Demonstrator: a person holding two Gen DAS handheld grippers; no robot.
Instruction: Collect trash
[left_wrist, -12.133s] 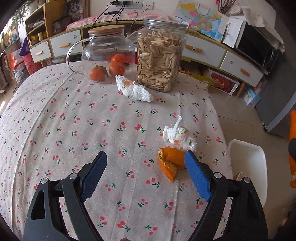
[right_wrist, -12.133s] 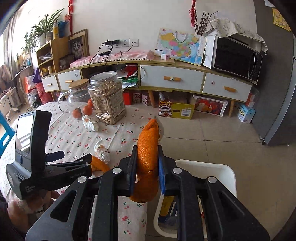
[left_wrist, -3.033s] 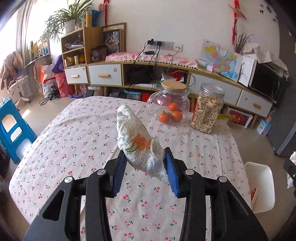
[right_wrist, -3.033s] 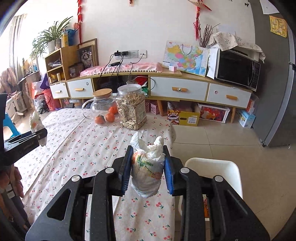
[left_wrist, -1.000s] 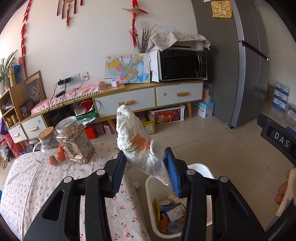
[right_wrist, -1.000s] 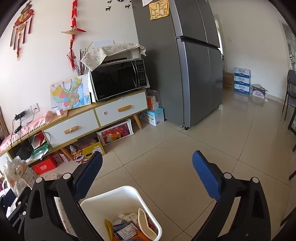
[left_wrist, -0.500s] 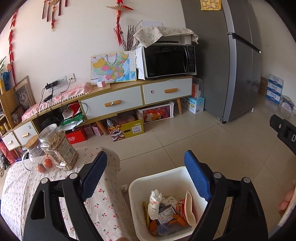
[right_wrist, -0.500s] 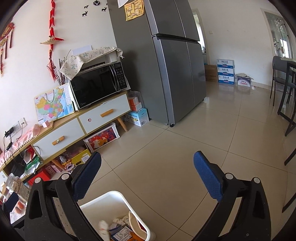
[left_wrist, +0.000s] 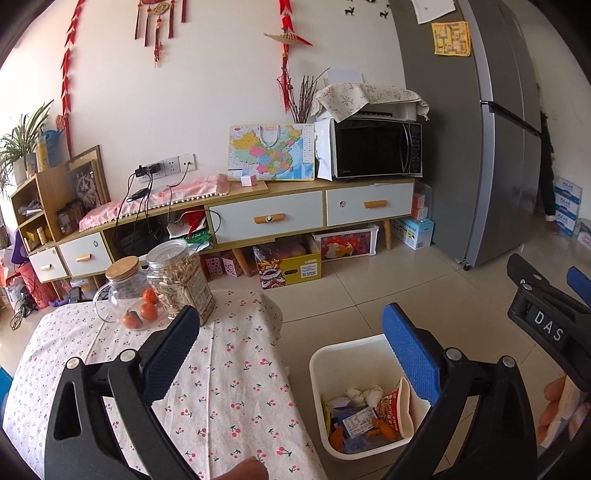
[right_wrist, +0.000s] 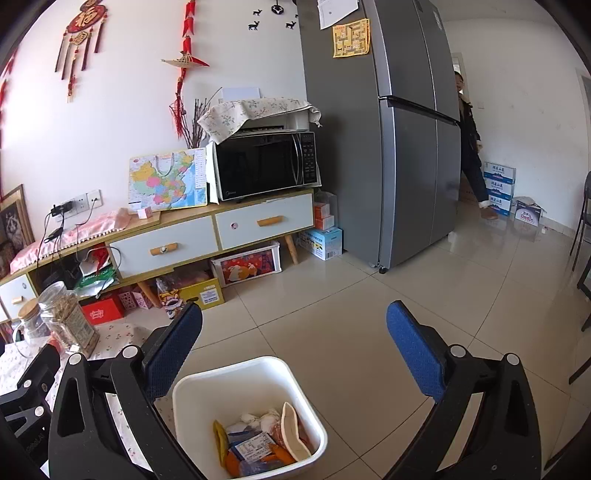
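Note:
The white trash bin (left_wrist: 343, 345) stands on the floor beside the table and holds tissue wads (left_wrist: 360, 395), a red snack wrapper (left_wrist: 391, 402) and orange peel (left_wrist: 384, 428). My left gripper (left_wrist: 288, 325) hovers over the gap between the table edge and the bin. Its jaws are opening, with nothing between them. My right gripper (right_wrist: 295, 317) is open and empty above the bin (right_wrist: 236, 369), where the trash (right_wrist: 258, 443) lies at the bottom. In the left wrist view the right gripper (left_wrist: 546, 306) shows at the right edge, with a hand (left_wrist: 554, 406) under it.
The table with the cherry-print cloth (left_wrist: 229, 369) carries a jar of seeds (left_wrist: 181, 280) and a glass teapot with oranges (left_wrist: 129, 295). A low sideboard (right_wrist: 207, 236) with a microwave (right_wrist: 266, 162) lines the wall beside a grey fridge (right_wrist: 388, 147). A person (right_wrist: 469, 140) stands behind the fridge.
The left gripper opened and let the tissue wad fall into the bin. Both views have swung left since half a second ago. The right gripper stayed open and empty.

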